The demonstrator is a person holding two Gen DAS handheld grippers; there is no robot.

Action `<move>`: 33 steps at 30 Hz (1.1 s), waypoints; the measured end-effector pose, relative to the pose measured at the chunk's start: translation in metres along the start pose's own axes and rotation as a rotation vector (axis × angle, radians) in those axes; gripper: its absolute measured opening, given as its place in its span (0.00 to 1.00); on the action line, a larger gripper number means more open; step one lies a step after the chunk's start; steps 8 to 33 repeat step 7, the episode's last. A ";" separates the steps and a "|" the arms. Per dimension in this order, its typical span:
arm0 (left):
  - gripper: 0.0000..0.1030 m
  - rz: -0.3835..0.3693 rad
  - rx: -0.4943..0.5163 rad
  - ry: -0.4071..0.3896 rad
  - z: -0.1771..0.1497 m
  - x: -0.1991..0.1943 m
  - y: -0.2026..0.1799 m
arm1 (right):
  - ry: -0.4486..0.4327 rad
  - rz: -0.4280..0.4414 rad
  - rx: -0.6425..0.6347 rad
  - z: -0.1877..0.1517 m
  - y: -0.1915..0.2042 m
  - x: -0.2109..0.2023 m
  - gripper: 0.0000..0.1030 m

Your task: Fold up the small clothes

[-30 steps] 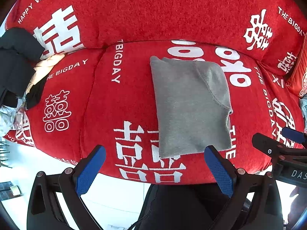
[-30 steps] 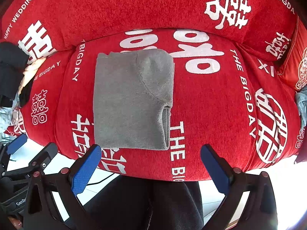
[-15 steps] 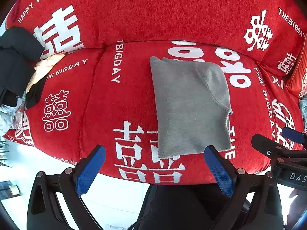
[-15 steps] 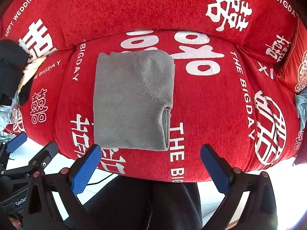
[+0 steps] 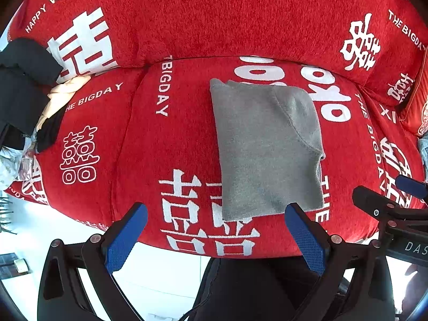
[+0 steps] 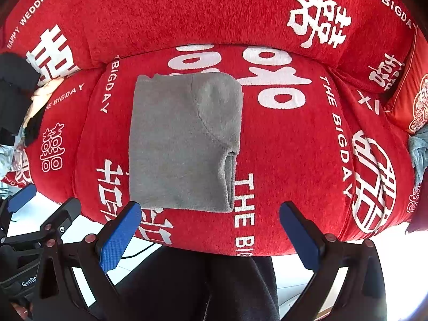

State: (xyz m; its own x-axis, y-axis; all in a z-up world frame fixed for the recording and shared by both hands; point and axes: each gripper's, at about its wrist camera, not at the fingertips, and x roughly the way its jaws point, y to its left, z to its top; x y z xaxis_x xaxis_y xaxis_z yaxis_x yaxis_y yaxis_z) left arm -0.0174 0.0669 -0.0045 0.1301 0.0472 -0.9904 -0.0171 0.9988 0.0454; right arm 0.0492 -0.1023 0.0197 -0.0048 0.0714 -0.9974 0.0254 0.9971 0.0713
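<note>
A grey fleece garment (image 5: 264, 147) lies folded into a neat rectangle on the red sofa seat (image 5: 165, 139); it also shows in the right wrist view (image 6: 182, 144). My left gripper (image 5: 214, 214) is open and empty, held back from the seat's front edge, its right fingertip overlapping the garment's near edge in view. My right gripper (image 6: 210, 212) is open and empty, also held off the seat's front edge, near the garment's near edge. Neither gripper touches the cloth.
The sofa has a red cover with white lettering and a backrest (image 6: 187, 13) behind the seat. A pile of black and cream clothes (image 5: 24, 91) lies at the left end. A red cushion (image 6: 409, 101) and a grey-blue cloth (image 6: 418, 149) sit at the right. The person's dark legs (image 6: 198, 281) are below.
Almost nothing has changed. Both grippers stay open and hover in place; the right view has drifted very slightly. The garment has not moved.
</note>
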 end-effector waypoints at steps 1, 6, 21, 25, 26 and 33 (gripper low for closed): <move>1.00 0.000 0.000 -0.004 -0.001 0.000 0.001 | 0.000 -0.001 0.000 0.000 0.000 0.000 1.00; 1.00 -0.002 0.011 -0.022 -0.002 -0.001 0.001 | 0.000 -0.001 0.000 -0.001 0.001 0.000 1.00; 1.00 -0.003 0.013 -0.021 -0.002 -0.002 0.001 | -0.001 -0.003 0.000 -0.002 0.001 0.001 1.00; 1.00 -0.003 0.013 -0.021 -0.002 -0.002 0.001 | -0.001 -0.003 0.000 -0.002 0.001 0.001 1.00; 1.00 -0.003 0.013 -0.021 -0.002 -0.002 0.001 | -0.001 -0.003 0.000 -0.002 0.001 0.001 1.00; 1.00 -0.003 0.013 -0.021 -0.002 -0.002 0.001 | -0.001 -0.003 0.000 -0.002 0.001 0.001 1.00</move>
